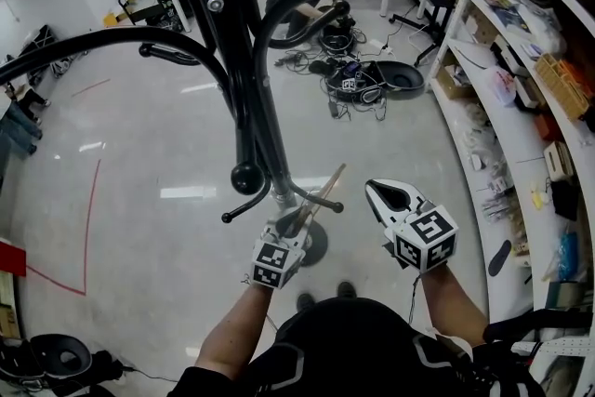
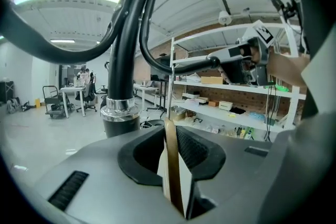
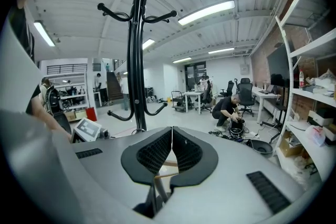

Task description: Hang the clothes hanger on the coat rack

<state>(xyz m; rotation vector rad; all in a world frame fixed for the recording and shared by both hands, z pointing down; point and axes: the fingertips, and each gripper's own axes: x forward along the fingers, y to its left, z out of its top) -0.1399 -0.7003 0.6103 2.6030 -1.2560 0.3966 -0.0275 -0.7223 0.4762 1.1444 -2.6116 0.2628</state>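
– While the left gripper (image 2: 170, 139) bites on the clothes hanger (image 2: 172, 165), what does the right one hold?
– Nothing. The right gripper (image 3: 171, 136) has its ribbed black pads pressed flat together.
– And the hanger?
– It is a flat strip of brown wood, clamped edge-on, with a thin metal rod rising from it. Its free end slants up beside the coat rack (image 1: 232, 51), low on the pole and close to it. I cannot tell whether they touch.
– What about the rack itself?
– It is glossy black tube with curved arms ending in round knobs, spreading overhead.
– Any room around it?
– A polished pale floor (image 1: 139, 125) lies open on the left. Crowded white shelving (image 1: 465, 121) closes the right.
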